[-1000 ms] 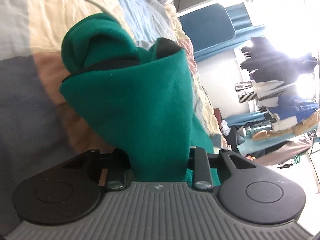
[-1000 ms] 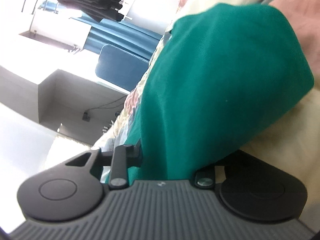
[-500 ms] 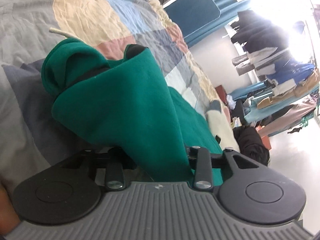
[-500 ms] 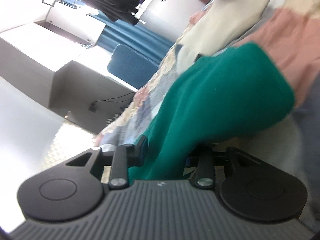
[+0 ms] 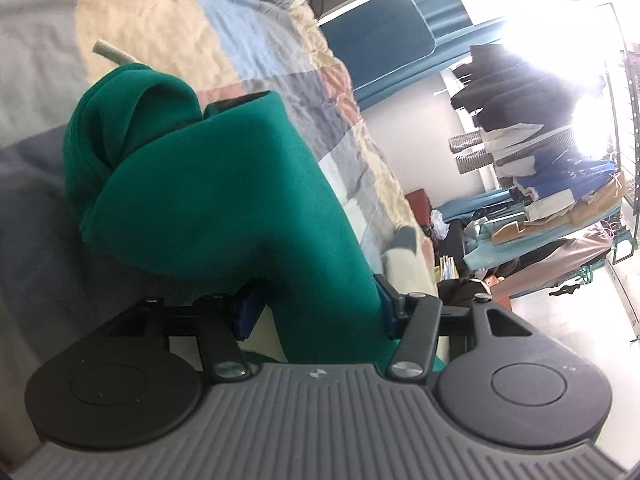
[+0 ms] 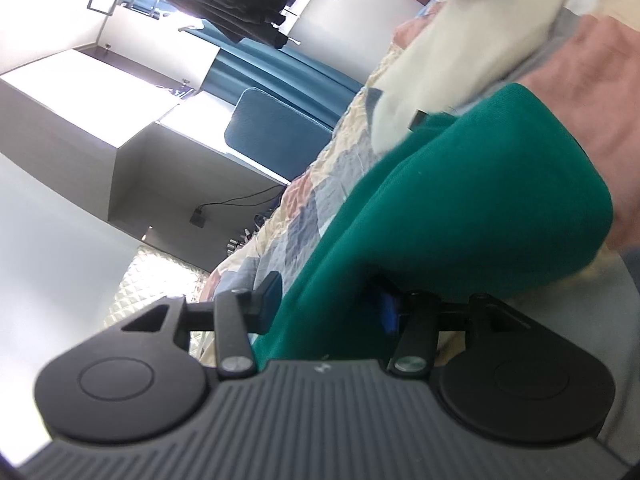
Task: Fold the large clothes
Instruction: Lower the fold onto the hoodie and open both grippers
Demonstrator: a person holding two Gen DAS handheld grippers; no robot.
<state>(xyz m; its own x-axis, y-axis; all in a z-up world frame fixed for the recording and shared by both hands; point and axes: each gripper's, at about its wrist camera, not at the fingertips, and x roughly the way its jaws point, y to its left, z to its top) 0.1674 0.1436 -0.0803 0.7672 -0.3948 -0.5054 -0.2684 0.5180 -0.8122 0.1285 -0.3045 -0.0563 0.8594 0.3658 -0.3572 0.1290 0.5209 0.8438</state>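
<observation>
Green garment bunched on patchwork bed. Left tongs just been opening, cloth between, left pad clear. Right tongs likewise opening, cloth loose between, no pinch.

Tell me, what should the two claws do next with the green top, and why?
Probably back both away. The left claw and right claw have just been opening, and the green top lies loose between the fingers, folded in a bundle on the patchwork quilt.
</observation>
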